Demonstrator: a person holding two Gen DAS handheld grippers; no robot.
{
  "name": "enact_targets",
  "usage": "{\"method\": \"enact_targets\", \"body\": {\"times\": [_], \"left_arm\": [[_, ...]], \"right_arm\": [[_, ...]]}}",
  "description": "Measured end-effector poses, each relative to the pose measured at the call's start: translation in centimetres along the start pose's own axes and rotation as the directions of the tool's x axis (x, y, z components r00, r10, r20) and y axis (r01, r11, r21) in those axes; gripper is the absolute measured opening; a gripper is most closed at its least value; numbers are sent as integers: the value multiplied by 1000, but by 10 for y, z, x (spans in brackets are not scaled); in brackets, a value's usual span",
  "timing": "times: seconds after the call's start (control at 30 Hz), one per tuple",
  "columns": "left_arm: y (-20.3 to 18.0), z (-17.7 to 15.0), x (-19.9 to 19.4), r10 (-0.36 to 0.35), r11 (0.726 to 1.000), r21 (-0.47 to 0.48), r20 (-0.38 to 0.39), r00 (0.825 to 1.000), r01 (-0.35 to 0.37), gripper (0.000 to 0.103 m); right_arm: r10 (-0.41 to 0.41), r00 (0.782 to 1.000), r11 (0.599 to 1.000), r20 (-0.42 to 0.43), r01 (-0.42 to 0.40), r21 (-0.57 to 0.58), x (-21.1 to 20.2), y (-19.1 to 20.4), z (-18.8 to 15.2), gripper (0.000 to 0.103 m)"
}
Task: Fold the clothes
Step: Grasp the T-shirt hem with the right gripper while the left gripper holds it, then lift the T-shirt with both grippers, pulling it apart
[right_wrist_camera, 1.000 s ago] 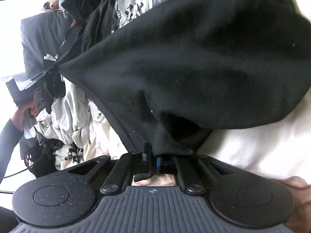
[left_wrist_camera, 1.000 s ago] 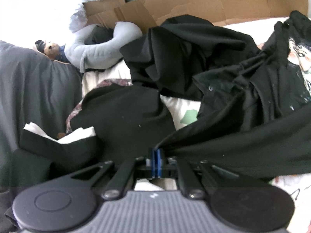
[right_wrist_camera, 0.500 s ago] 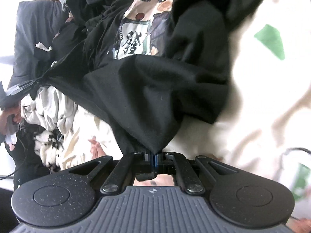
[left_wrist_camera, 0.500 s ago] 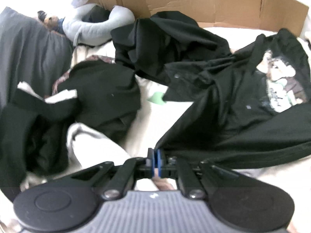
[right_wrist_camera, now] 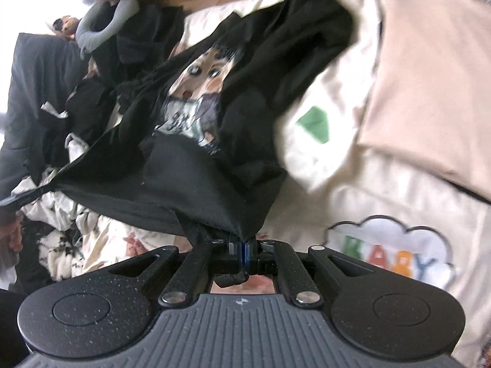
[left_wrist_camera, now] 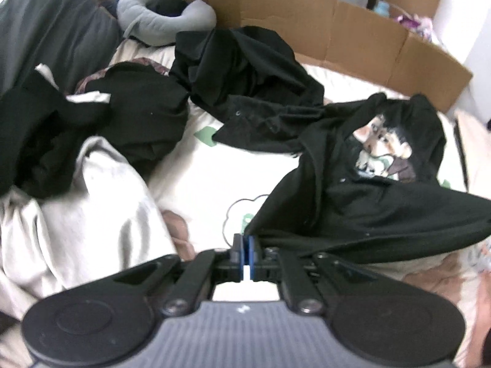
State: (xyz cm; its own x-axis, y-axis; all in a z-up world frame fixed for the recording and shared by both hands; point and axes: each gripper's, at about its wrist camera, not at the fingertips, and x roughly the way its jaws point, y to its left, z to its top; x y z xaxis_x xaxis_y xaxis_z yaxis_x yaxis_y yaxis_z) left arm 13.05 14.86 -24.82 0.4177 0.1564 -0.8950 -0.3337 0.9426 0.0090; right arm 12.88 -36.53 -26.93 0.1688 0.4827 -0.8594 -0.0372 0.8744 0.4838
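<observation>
Now the black printed T-shirt (left_wrist_camera: 362,202) hangs stretched above the bed (left_wrist_camera: 199,181), lifted clear of the pile since a moment ago; left hand-held gripper (left_wrist_camera: 244,253) and right hand-held gripper (right_wrist_camera: 242,250) each pinch a corner (print side visible), ready for spreading flat.

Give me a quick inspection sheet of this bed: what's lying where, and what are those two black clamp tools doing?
Surface: cream bedsheet with cloud print.
Job's things: black printed T-shirt, lifted and stretched between both tools.
Clutter: heap of black clothes, white garment, grey neck pillow, beige pillow.
Grippers: left gripper and right gripper each shut on the shirt's edge.
Cables: nothing seen.
Surroundings: cardboard behind the bed.
</observation>
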Motion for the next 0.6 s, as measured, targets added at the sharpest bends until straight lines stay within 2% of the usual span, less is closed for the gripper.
{"method": "enact_targets", "body": {"times": [0.13, 0.3, 0.6], "left_arm": [[-11, -7, -13, -26, 999, -32, 3, 1000, 27, 3], [-32, -16, -30, -89, 996, -21, 11, 996, 89, 3], [-73, -39, -28, -164, 986, 3, -34, 986, 164, 3]], "right_arm": [[-50, 998, 999, 32, 50, 8, -29, -1, -5, 0], [-132, 990, 991, 46, 132, 3, -58, -7, -16, 0], [-210, 976, 977, 60, 207, 53, -89, -42, -34, 0]]}}
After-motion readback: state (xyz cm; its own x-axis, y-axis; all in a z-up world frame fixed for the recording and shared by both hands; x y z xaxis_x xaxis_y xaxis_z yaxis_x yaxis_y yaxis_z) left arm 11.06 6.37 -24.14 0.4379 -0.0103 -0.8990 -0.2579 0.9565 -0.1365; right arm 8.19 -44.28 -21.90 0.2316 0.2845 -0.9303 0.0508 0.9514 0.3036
